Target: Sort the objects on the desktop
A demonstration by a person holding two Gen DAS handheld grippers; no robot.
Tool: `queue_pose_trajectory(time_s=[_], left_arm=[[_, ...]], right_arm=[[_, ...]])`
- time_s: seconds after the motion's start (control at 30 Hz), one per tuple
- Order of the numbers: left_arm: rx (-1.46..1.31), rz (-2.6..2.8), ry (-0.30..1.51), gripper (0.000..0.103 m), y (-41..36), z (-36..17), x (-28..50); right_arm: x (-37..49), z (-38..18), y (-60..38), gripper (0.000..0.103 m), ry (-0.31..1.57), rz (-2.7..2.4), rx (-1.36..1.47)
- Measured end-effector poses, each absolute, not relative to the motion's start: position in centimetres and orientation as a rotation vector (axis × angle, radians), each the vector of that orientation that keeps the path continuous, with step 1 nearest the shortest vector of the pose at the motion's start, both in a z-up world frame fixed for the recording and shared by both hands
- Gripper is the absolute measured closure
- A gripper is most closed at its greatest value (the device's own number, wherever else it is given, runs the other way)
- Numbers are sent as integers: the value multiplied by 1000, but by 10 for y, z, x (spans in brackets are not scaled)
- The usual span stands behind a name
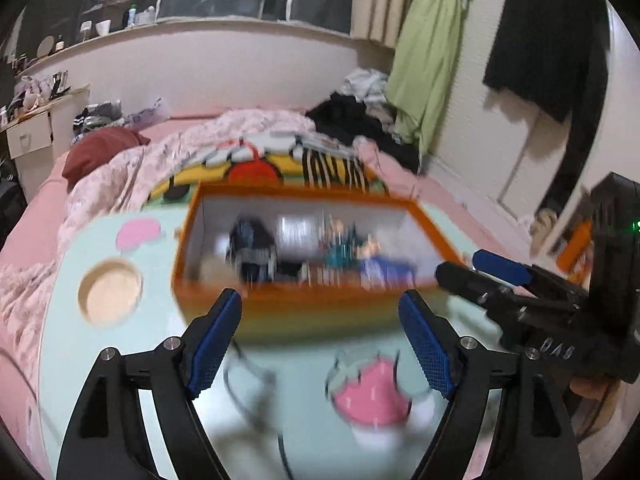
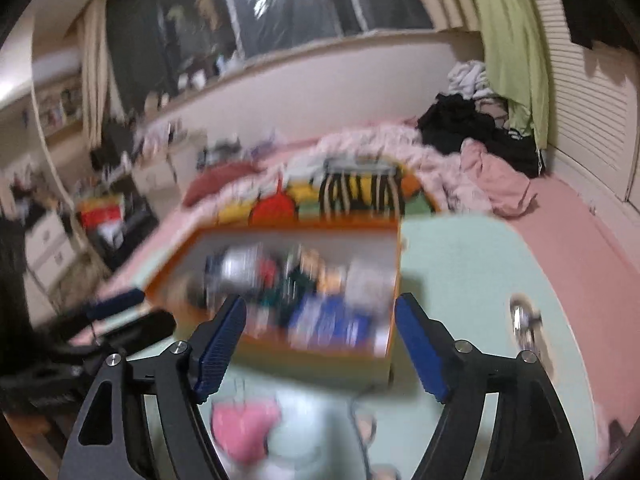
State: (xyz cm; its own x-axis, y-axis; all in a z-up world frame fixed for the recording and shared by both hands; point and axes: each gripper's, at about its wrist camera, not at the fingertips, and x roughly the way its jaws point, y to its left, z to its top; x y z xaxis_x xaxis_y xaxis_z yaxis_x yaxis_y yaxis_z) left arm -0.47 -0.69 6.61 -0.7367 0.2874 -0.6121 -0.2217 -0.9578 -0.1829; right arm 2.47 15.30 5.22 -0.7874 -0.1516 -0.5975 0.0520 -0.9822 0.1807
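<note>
An orange box (image 1: 304, 300) with white inner walls stands on a mint-green tabletop (image 1: 160, 320) set on a bed. Several small items lie blurred inside it, among them a dark object (image 1: 252, 248), a teal one (image 1: 340, 244) and a blue pack (image 2: 332, 324). My left gripper (image 1: 320, 300) is open just in front of the box's near wall, nothing between its blue pads. My right gripper (image 2: 320, 304) is open too, facing the box (image 2: 320, 356) at its near right corner, and empty. Each gripper shows in the other's view: the right gripper (image 1: 460, 264), the left gripper (image 2: 154, 308).
The tabletop has a round recess (image 1: 110, 292) at the left, a pink strawberry print (image 1: 372, 392) and a thin dark cable (image 1: 248, 384) near me. A small shiny object (image 2: 524, 320) lies to the right. Rumpled pink bedding (image 1: 168, 152) and piled clothes (image 2: 472, 128) lie behind.
</note>
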Motion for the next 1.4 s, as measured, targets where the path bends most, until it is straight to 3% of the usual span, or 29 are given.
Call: queue_pose_trajectory(time_s=[0.2, 0.3, 0.37, 0.4, 1.4], left_arm=[[-1287, 2709, -78, 22, -3, 16, -2], [-1283, 2837, 84, 13, 9, 5, 3], [-1300, 2848, 36, 7, 3, 0, 3], [-1324, 2862, 30, 0, 1, -3, 2], [-1304, 2876, 22, 0, 3, 2, 6]], right_arm=[[37, 9, 135, 22, -101, -2840, 1220], [34, -10, 137, 9, -45, -2845, 1329], [34, -15, 146, 0, -99, -2836, 1340], [34, -16, 147, 0, -92, -2836, 1336], [36, -17, 144, 0, -73, -2840, 1327]])
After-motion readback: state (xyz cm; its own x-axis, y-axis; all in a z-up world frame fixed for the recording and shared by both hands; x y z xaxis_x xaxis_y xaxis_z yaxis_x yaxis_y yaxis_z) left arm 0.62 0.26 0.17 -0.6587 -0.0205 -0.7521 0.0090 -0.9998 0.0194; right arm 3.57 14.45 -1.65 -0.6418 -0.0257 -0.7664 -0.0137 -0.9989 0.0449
